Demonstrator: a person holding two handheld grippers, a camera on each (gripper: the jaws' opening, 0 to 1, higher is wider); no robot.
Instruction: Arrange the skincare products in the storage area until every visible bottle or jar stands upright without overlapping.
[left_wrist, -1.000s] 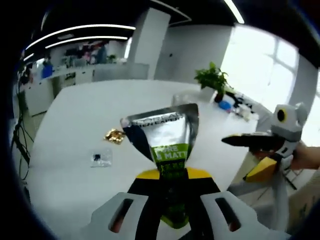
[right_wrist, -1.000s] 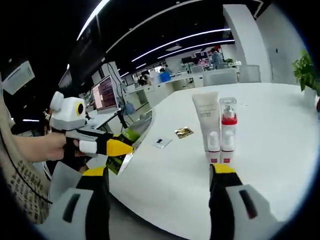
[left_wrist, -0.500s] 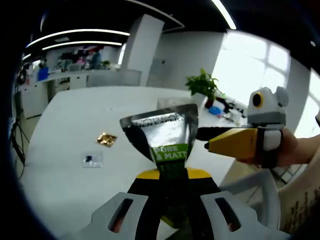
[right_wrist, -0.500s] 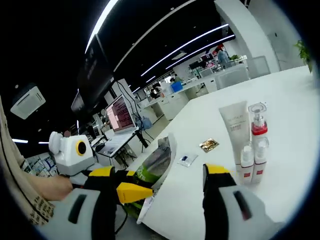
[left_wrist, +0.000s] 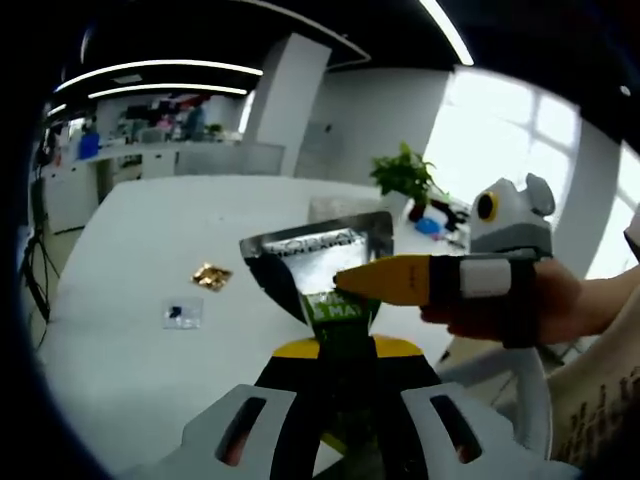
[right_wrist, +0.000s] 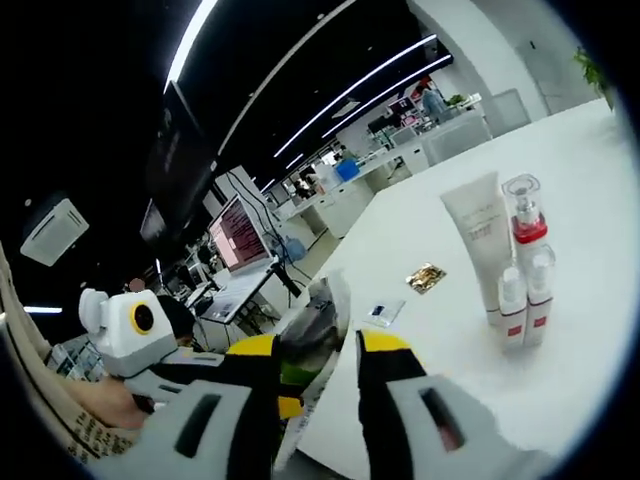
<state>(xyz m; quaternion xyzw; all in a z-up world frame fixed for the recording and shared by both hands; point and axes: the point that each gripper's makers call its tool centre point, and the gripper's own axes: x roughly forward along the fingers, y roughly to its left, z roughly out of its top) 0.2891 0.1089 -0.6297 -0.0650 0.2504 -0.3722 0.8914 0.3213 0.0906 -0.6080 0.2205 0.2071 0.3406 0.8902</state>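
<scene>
My left gripper (left_wrist: 347, 352) is shut on the green lower part of a silver-and-green tube (left_wrist: 320, 258), held up in the air with its flat crimped end on top. The right gripper's yellow finger (left_wrist: 385, 280) reaches in from the right and lies across the tube's front. In the right gripper view the tube (right_wrist: 322, 318) stands edge-on between the two yellow tips of my right gripper (right_wrist: 320, 352), which is open with a gap on both sides. On the white table (right_wrist: 580, 370) stand a white tube (right_wrist: 478, 235), a red-collared pump bottle (right_wrist: 526, 225) and two small bottles (right_wrist: 525, 300), all upright.
A gold foil packet (left_wrist: 211, 276) and a small clear packet (left_wrist: 180, 315) lie flat on the table (left_wrist: 120, 240). A potted plant (left_wrist: 403, 172) stands at its far edge. A hand (left_wrist: 520, 310) grips the right gripper. Desks and monitors sit beyond the table.
The right gripper has come in to the held tube, and its jaws have narrowed around the tube's end. The left gripper keeps its hold.
</scene>
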